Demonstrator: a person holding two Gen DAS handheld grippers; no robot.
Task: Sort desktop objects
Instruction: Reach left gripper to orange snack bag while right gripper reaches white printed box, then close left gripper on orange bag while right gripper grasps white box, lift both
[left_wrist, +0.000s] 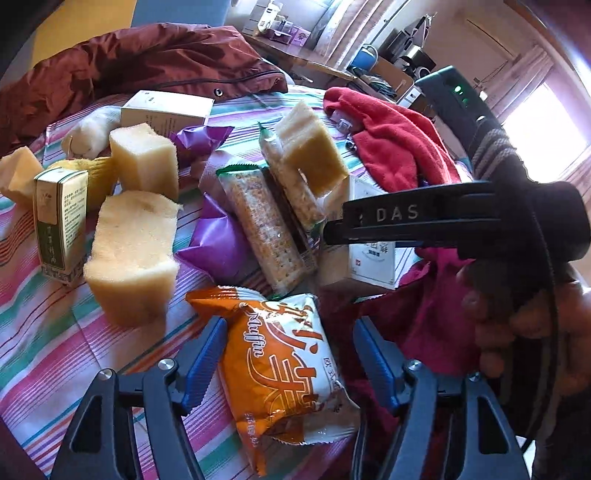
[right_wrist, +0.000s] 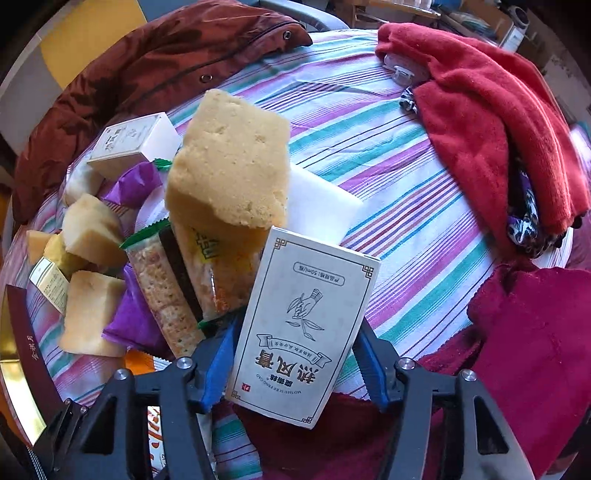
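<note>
My left gripper (left_wrist: 288, 354) is open, its blue pads on either side of an orange-and-white muffin packet (left_wrist: 277, 365) lying on the striped cloth. My right gripper (right_wrist: 295, 354) is closed on a white printed box (right_wrist: 303, 328), held upright; the same box (left_wrist: 373, 258) shows in the left wrist view behind the right gripper's black body (left_wrist: 461, 218). A yellow sponge block (right_wrist: 229, 162) rests on cracker packets (right_wrist: 166, 295) just beyond the box. More sponge blocks (left_wrist: 133, 254) and small boxes (left_wrist: 61, 221) lie at the left.
A red towel (right_wrist: 491, 122) lies at the right, a magenta cloth (right_wrist: 535, 350) near the front right, a brown jacket (left_wrist: 140, 59) at the back. Purple wrappers (left_wrist: 218, 240) sit among the snacks. The striped tablecloth (right_wrist: 388, 155) shows in the middle right.
</note>
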